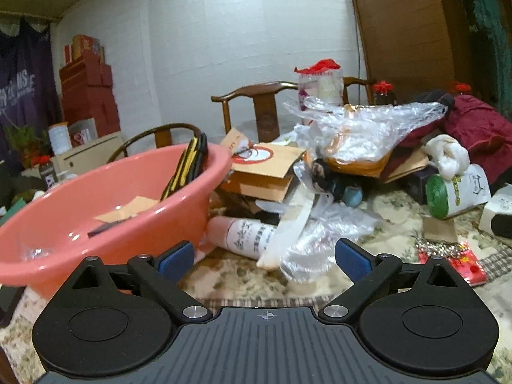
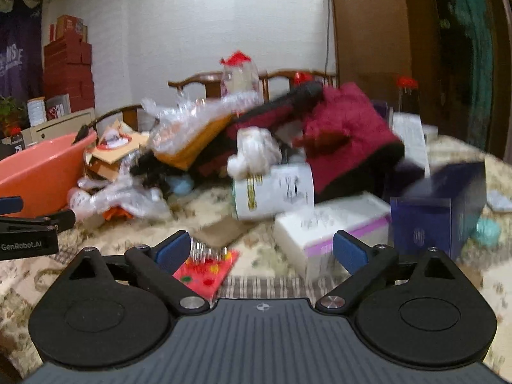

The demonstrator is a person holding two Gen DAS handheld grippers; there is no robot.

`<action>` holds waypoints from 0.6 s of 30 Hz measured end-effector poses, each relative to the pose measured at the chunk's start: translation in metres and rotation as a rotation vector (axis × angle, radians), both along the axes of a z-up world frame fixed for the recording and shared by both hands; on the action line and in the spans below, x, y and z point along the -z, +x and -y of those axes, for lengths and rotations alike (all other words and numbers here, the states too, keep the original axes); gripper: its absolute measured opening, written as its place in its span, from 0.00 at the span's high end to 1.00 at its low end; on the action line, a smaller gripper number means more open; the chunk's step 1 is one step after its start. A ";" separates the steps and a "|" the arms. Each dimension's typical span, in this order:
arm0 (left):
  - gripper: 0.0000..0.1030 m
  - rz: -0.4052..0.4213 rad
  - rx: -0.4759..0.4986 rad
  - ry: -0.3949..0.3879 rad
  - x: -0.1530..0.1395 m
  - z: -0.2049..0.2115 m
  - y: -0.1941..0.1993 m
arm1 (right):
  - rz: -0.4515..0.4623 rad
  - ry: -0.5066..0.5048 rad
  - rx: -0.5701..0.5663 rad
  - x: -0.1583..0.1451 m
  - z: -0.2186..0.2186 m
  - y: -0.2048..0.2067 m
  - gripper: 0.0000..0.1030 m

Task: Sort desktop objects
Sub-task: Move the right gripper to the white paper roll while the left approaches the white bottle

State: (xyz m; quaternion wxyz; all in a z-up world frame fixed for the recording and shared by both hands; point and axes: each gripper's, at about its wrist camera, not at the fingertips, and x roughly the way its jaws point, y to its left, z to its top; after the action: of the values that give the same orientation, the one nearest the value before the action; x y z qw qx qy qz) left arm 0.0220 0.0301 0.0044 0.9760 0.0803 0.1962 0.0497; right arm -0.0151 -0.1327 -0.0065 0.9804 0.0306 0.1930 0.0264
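Observation:
A pink basin (image 1: pixel 96 198) stands at the left of a cluttered table and holds cardboard scraps and a black-and-yellow item (image 1: pixel 188 166). My left gripper (image 1: pixel 264 257) is open just right of the basin, facing a lying white bottle (image 1: pixel 246 233) and crumpled clear plastic (image 1: pixel 307 243); nothing is between its fingers. My right gripper (image 2: pixel 260 251) is also open and empty, low over the tablecloth. A red card of pins (image 2: pixel 208 268) lies by its left finger and a white box with a purple stripe (image 2: pixel 329 227) by its right finger. This view is blurred.
A heap fills the table's back: cardboard boxes (image 1: pixel 265 169), plastic bags (image 1: pixel 361 128), a maroon coat (image 2: pixel 345 134), a white canister with a green lid (image 1: pixel 457 192), a dark blue box (image 2: pixel 438 211). Wooden chairs (image 1: pixel 256 102) stand behind. The left gripper's body (image 2: pixel 28 227) juts in at the right view's left edge.

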 end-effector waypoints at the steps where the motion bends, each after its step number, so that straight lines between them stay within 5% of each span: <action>1: 0.03 0.002 -0.004 0.002 0.000 0.000 0.002 | 0.013 -0.014 -0.006 -0.003 -0.001 0.003 0.06; 13: 0.00 -0.037 -0.077 0.042 0.009 0.006 0.037 | 0.007 -0.045 -0.047 -0.012 0.005 0.062 0.03; 18: 0.00 -0.088 -0.038 -0.018 0.010 0.011 0.049 | -0.052 -0.013 -0.061 -0.006 0.011 0.089 0.03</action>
State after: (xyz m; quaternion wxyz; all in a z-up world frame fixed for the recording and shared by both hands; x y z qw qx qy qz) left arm 0.0714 0.0194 -0.0057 0.9660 0.0700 0.2408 0.0630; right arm 0.0736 -0.1436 -0.0001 0.9739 0.0190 0.2194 0.0542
